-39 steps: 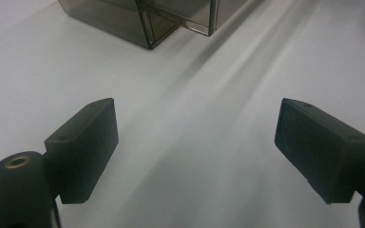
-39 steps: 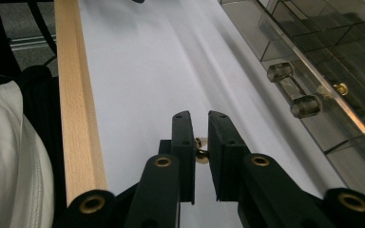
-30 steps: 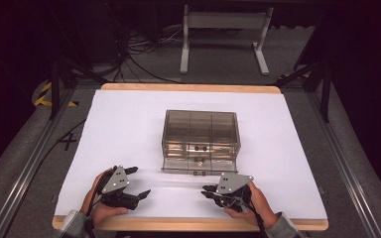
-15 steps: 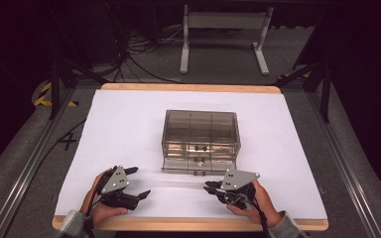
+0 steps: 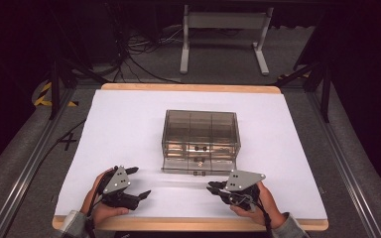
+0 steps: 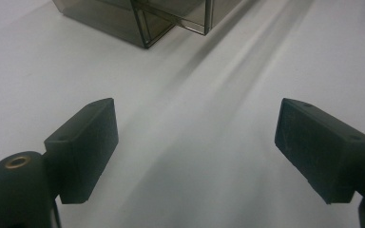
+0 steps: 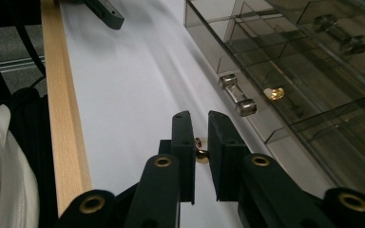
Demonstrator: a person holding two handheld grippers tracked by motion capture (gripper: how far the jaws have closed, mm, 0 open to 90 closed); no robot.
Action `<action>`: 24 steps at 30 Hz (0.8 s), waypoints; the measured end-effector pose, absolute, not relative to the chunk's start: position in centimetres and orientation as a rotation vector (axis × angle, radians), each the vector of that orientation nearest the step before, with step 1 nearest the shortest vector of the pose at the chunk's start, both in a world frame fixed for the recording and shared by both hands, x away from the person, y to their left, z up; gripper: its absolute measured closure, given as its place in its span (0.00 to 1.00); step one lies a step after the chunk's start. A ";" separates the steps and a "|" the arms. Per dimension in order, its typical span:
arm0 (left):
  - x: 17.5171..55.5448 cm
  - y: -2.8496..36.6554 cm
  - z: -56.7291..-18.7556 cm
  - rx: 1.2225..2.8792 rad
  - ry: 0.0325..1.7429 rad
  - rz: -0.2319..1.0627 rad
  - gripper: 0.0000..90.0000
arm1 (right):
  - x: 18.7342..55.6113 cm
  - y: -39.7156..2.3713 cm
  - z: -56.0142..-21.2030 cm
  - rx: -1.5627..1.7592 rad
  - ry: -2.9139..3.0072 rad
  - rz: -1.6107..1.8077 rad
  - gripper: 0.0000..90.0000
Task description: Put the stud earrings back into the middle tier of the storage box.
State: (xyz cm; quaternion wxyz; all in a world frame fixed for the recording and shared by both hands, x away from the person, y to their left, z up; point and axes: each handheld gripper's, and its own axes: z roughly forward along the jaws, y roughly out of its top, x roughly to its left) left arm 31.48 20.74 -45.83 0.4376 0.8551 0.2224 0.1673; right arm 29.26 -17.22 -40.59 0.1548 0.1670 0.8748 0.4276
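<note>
A small gold piece (image 7: pixel 201 153) is pinched between the nearly closed jaws of the right gripper (image 7: pixel 199 124), near the desk's front edge, beside the drawer box (image 5: pixel 200 130); it is best carried level over the pulled-out bottom drawer (image 5: pixel 197 166) before release, while the left gripper (image 6: pixel 195 137) is kept wide and empty

Left claw (image 5: pixel 138 181) jaws spread wide, right claw (image 5: pixel 212 187) jaws nearly closed, seemingly pinching something

We see a smoky, glossy clear-plastic drawer box (image 5: pixel 201 136) with shiny metal knobs (image 7: pixel 237 95). Matt white paper-like sheeting (image 5: pixel 129 129) covers the bench, whose pale wood edge (image 7: pixel 64 118) looks smooth. The fingers (image 6: pixel 83 147) are matt black plastic, slightly grainy, with brass-coloured rivets (image 7: pixel 163 162); a small glossy gold piece (image 7: pixel 200 153) sits between the right gripper's fingers.
</note>
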 end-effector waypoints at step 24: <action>31.6 20.7 -45.9 2.137 0.549 0.403 0.17 | 31.9 -15.9 -36.8 0.493 2.399 1.264 0.91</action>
